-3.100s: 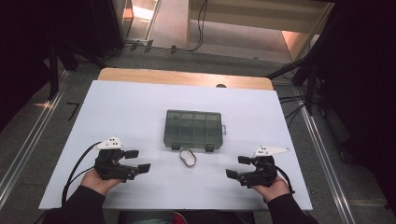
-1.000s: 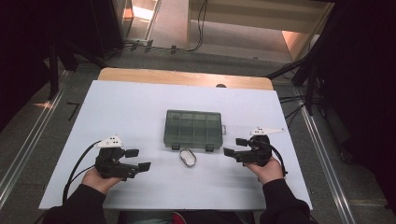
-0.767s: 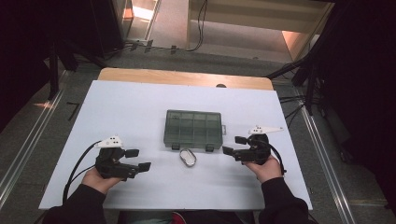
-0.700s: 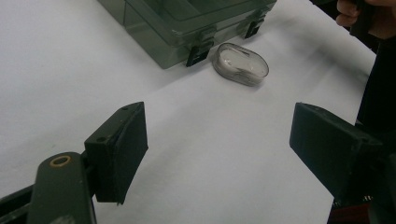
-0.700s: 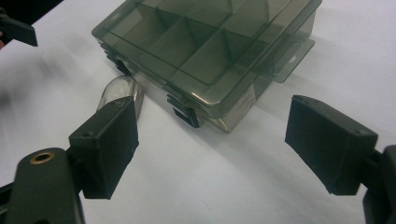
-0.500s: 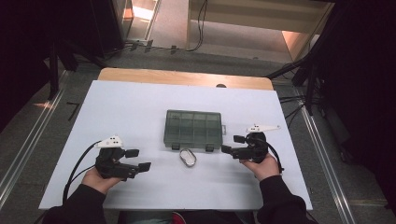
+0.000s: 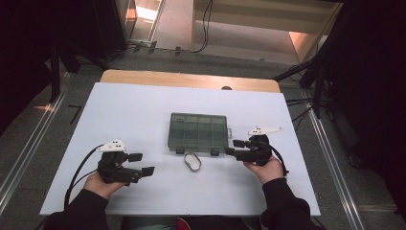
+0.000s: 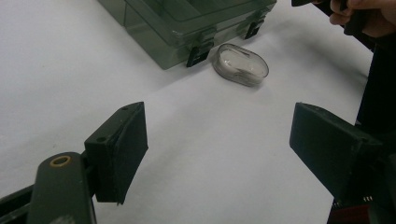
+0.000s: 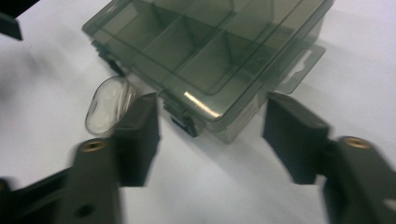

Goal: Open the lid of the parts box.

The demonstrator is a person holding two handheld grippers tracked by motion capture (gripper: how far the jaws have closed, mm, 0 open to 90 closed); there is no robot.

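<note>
Seen from the high view: a smoke-green compartment box (image 7: 198,132), lid shut, at the middle of the white table (image 7: 143,105), with a small clear oval case (image 7: 192,161) lying just near of its front edge, apart from it. Right gripper (image 7: 235,148) close at the box's near right corner, jaws pointing left at it; left gripper (image 7: 141,164) well apart at the near left, aimed right across bare table. Shown closer in the right gripper view: the box's (image 9: 210,51) inner dividers through the lid, a black latch (image 9: 180,120) on the front wall and a clear hang tab (image 9: 299,65) at its end, the box corner standing between the half-spread jaws, which have just been closing, pads not yet on it; the oval case (image 9: 109,105) just left of one jaw. Shown in the left gripper view: jaws spread wide over empty table, the oval case (image 8: 240,64) and the box's two front latches (image 8: 198,52) beyond, and the right hand (image 8: 362,11) at the far right corner. Dark floor and cables (image 7: 206,24) past the table's far edge.
</note>
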